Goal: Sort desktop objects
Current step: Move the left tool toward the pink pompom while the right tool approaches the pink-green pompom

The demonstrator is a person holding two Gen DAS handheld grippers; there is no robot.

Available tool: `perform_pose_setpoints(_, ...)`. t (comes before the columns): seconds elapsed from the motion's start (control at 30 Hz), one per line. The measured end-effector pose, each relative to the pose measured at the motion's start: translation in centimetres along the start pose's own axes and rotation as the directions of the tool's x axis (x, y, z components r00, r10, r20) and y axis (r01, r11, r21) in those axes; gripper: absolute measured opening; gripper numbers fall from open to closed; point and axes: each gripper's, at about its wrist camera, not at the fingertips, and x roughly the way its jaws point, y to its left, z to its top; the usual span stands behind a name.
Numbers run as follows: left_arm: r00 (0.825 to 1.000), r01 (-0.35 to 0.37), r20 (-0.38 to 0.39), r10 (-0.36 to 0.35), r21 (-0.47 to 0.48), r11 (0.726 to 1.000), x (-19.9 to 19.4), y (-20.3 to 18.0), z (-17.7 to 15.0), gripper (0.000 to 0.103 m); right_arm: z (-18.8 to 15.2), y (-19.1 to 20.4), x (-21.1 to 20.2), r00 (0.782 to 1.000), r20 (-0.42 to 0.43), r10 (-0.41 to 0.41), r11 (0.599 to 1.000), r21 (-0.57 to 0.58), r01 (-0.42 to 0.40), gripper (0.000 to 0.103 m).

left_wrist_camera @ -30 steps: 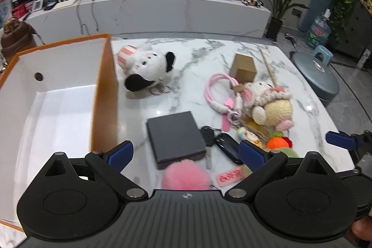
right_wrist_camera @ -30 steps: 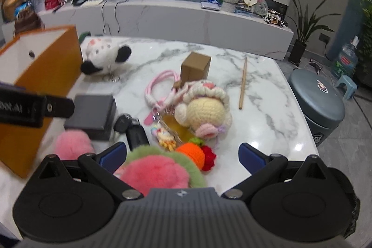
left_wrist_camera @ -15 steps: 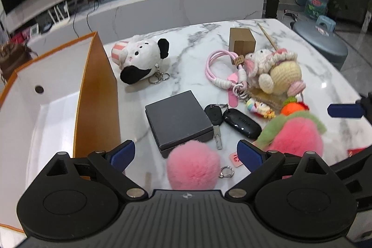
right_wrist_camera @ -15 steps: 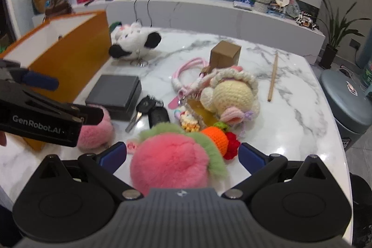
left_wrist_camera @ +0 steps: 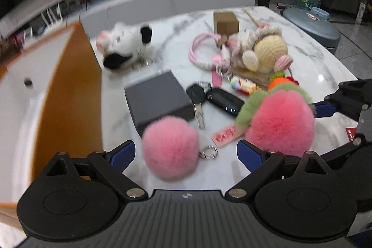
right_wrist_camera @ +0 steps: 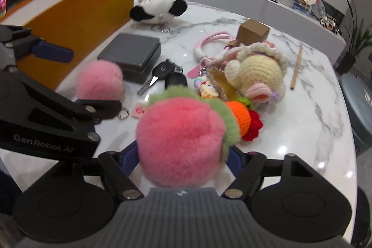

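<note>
Both grippers sank toward table | right gripper (right_wrist_camera: 183,155) jaws closing around fluffy pink-and-green fur peach (right_wrist_camera: 181,138) | left gripper (left_wrist_camera: 186,152) released, straddling pale pink pompom (left_wrist_camera: 171,145) | squeeze centred, lift straight

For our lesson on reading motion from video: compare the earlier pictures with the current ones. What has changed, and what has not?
Both grippers have come down toward the table. The right gripper was wide open; its jaws are now closing around the peach pompom. The left gripper now straddles the pink pompom, jaws open. The grey box, keys and plush toys lie unmoved.
</note>
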Motion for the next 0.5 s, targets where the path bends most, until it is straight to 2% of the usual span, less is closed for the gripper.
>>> perform_pose_setpoints(0.17, 1.000, -0.015, -0.009, 0.014, -0.072, 0.997, 1.2, 0.8, -0.2, 0.103, -0.2, -0.2, 0.5, 1.000, -0.010, -0.014, 1.000, -0.019, 0.014, 0.058)
perform_pose_setpoints(0.37, 0.998, 0.048, -0.041, -0.058, -0.200, 0.979, 2.5, 2.3, -0.2, 0.103, -0.7, -2.5, 0.3, 0.999, -0.031, -0.043, 0.998, 0.037, 0.044, 0.057)
perform_pose_setpoints(0.43, 0.996, 0.054, -0.058, -0.069, -0.229, 0.972, 3.1, 2.5, -0.3, 0.103, -0.9, -3.4, 0.2, 0.997, -0.043, -0.056, 0.997, 0.059, 0.059, 0.057)
perform_pose_setpoints(0.5, 0.997, 0.047, -0.044, -0.059, -0.232, 0.972, 3.4, 2.5, -0.4, 0.103, -1.2, -4.0, 0.0, 0.996, -0.052, -0.069, 0.995, 0.069, 0.072, 0.057)
